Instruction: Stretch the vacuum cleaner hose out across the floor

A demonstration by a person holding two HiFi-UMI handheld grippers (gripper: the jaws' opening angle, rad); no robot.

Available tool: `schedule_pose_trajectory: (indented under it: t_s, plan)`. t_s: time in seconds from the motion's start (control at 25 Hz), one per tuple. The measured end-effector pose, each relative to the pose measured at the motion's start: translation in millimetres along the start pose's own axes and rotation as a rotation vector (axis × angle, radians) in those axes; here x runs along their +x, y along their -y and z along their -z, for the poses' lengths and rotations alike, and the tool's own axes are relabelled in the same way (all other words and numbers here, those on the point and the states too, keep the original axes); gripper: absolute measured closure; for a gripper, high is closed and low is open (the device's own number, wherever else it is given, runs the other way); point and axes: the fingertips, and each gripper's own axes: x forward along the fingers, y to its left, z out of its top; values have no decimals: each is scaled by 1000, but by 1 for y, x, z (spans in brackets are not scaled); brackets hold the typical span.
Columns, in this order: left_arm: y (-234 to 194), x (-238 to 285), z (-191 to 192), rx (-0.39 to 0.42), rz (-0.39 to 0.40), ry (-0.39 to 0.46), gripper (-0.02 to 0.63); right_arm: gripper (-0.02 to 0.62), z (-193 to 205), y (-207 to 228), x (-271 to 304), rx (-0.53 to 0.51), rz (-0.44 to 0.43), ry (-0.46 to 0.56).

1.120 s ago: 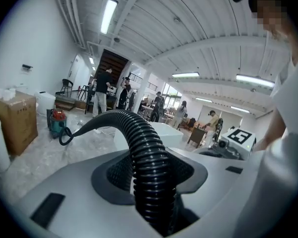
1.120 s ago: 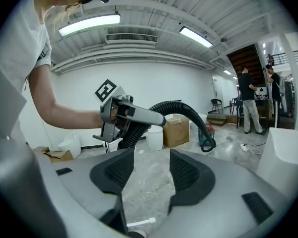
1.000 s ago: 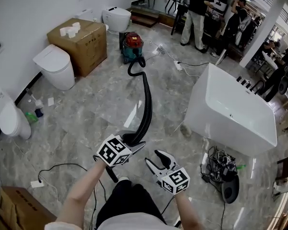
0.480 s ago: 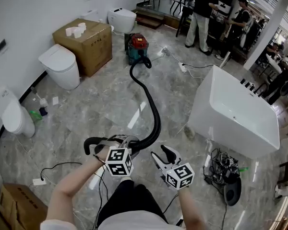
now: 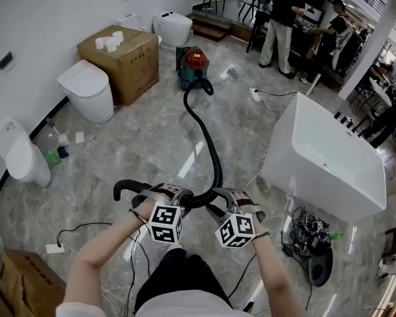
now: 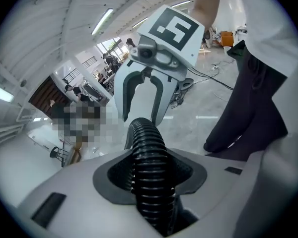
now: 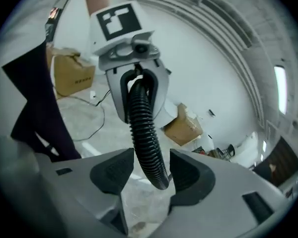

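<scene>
**Concealed areas.** In the head view the marker cubes cover most of both sets of jaws, so grip state is read from the gripper views. The hose passes out of sight under the gripper bodies between the two hands. The person's legs and a carton at 8 o'clock are cut off by the frame edge. The people at 1 o'clock are too small for detail.

**Surface and room.** The floor is glossy grey marble-pattern tile. The vacuum cleaner, red on top with a teal body, stands at 12 o'clock, well apart from the hands. The hose runs from it in a shallow S-curve down to the hands. Its curved end projects toward 9 o'clock past the left unit. A white bathtub stands at 2 o'clock and a cardboard box at 11 o'clock. Toilets line the wall at 10 o'clock, and a cable tangle lies at 4 o'clock.

**Hand pose.** Both forearms reach forward, hands near each other, pointing downward. The left hand-held gripper pinches the hose, and its pads bear on the ribbed wall from both sides. The right hand-held gripper is spread. The hose passes between its pads unclamped, with floor visible in the gap.
</scene>
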Motion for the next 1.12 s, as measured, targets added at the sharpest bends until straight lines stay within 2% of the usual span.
schedule_pose_trajectory:
  t_s: [0.12, 0.24, 0.36, 0.44, 0.72, 1.12]
  plan:
    - [1, -4, -6, -14, 12, 33, 439, 382, -3, -10, 18, -158, -61, -62]
    - [4, -4, -9, -45, 25, 51, 439, 399, -6, -11, 26, -171, -74, -72]
    - [7, -3, -4, -53, 25, 30, 437, 416, -8, -15, 28, -171, -82, -68]
    - [6, -2, -1, -24, 1, 13, 437, 419, -7, -18, 30, -145, -86, -71]
    - [-4, -1, -5, 164, -144, -23, 436, 420, 2, -17, 32, -50, -79, -90]
    - [-16, -16, -21, 265, -273, 14, 434, 420, -1, -7, 29, 12, -57, -82]
